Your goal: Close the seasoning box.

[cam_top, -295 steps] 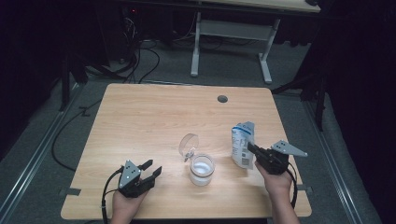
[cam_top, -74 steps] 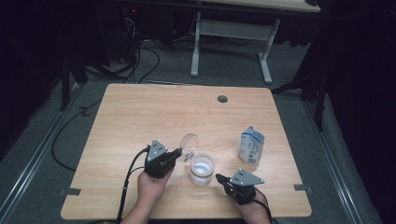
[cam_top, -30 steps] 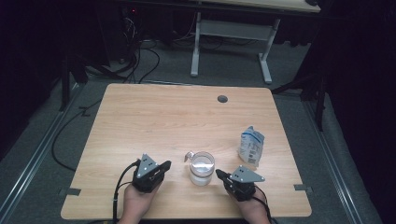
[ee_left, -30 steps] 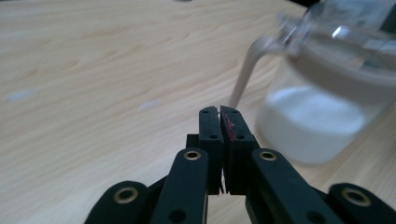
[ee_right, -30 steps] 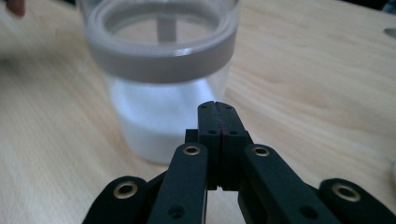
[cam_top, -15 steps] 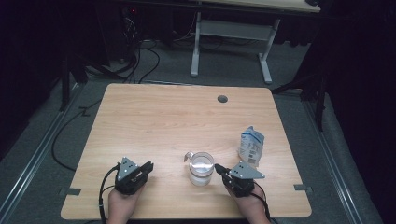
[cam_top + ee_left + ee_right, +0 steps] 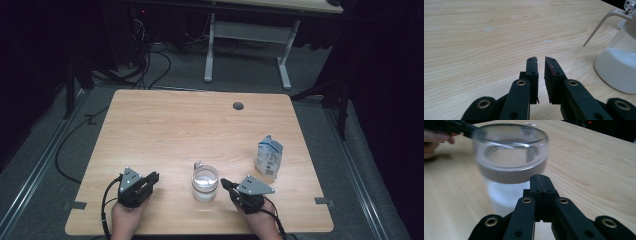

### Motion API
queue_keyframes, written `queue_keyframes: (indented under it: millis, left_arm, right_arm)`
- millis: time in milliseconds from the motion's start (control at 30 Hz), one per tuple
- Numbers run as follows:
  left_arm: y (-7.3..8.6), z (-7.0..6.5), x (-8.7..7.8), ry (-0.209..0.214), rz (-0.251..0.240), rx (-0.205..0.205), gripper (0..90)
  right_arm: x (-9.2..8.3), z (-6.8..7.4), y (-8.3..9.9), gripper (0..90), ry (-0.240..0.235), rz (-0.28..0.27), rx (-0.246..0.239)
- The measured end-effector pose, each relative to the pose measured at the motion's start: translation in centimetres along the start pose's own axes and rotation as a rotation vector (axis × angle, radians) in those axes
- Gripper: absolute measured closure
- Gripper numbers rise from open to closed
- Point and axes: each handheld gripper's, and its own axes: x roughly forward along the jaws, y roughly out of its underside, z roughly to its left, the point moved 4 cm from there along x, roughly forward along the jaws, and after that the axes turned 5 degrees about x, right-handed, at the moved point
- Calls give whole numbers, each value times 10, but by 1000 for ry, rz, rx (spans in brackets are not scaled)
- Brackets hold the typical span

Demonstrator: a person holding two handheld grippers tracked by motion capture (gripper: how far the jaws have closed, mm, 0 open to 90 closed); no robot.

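Observation:
A glass jar with a hinged lid lying flat on it stands near the table's front edge; white contents fill its lower part. A blue-and-white carton stands upright to its right. My left gripper rests on the table left of the jar, apart from it, its jaws nearly together with nothing between them. The jar and its wire clasp sit at the right of the left gripper view. My right gripper points at the jar from the right, jaws pressed together, tips close to the glass.
The wooden table has a round cable hole at the back. Behind it stand a white desk frame and cables on the grey floor. A hand holding the other gripper shows past the jar.
The carton was set down at the right and the jar's lid came down flat. My left gripper drew back from the jar to the front left. The right gripper barely moved lately.

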Motion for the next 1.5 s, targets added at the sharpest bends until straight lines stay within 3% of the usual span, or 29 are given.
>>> queue_keyframes:
  millis: [133,367,700,900,1200,1267,1433,1467,1500]
  left_arm:
    - [2,7,-4,-17,-2,-14,813]
    - [3,13,-8,-37,0,-23,813]
    - [3,13,-8,-36,2,-20,814]
    - [4,13,-8,-30,-2,-28,808]
    - [5,10,-3,-6,8,-12,798]
    - [5,8,-3,1,11,-7,793]
    - [6,5,-2,3,20,14,780]
    - [6,5,-2,3,20,14,779]
    - [6,4,-2,5,26,22,776]
  right_arm:
    - [6,-2,-3,900,-3,0,-2]
    - [2,12,-3,900,-23,-6,-34]
    - [5,38,-4,900,-82,-8,-77]
    - [4,39,-4,897,-75,-9,-84]
    - [2,6,0,809,-2,-10,-9]
    - [2,-14,8,743,55,4,28]
    - [-11,-46,22,671,127,6,85]
    - [-11,-46,22,671,127,6,85]
    - [-21,-60,28,657,148,3,108]
